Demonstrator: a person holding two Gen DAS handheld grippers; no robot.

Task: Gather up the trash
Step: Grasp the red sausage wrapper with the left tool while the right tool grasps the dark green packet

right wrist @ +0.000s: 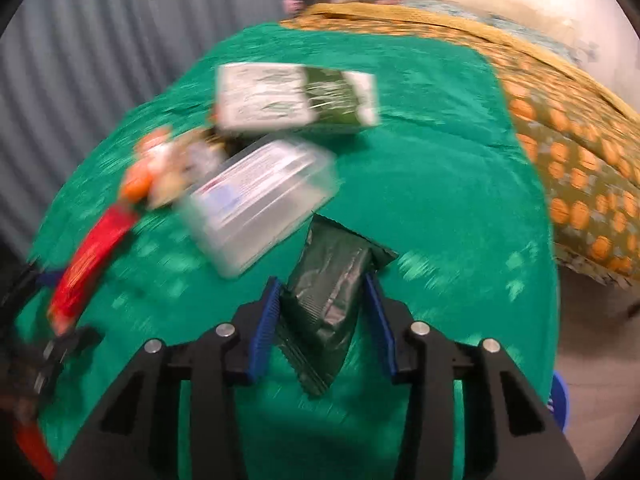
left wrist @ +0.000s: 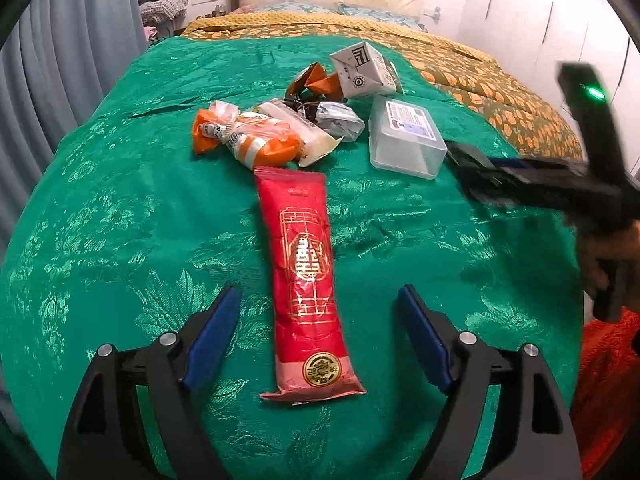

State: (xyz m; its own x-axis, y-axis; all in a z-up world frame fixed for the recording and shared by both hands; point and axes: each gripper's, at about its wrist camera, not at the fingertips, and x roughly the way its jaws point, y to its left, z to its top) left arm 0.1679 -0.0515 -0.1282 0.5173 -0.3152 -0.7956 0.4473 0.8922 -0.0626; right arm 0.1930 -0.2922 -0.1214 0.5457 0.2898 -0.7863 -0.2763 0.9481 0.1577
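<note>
A long red wrapper (left wrist: pixel 306 280) lies on the green cloth (left wrist: pixel 120 208), between the fingers of my open left gripper (left wrist: pixel 320 300), which hovers over its near half. Beyond it lie an orange and white wrapper (left wrist: pixel 248 136), a clear plastic box (left wrist: pixel 404 136), a grey carton (left wrist: pixel 364 70) and crumpled wrappers (left wrist: pixel 320 80). My right gripper (right wrist: pixel 322 292) is shut on a dark green wrapper (right wrist: pixel 328 292) and holds it above the cloth (right wrist: pixel 440 160). That view is blurred. It shows the box (right wrist: pixel 260 200), the red wrapper (right wrist: pixel 92 256) and a white and green packet (right wrist: pixel 296 96).
The green cloth covers a bed with a yellow patterned quilt (left wrist: pixel 500 92) behind and to the right. Grey curtains (left wrist: pixel 60 60) hang on the left. A blue container rim (right wrist: pixel 560 400) shows at the lower right. The right gripper shows at the right of the left wrist view (left wrist: pixel 520 184).
</note>
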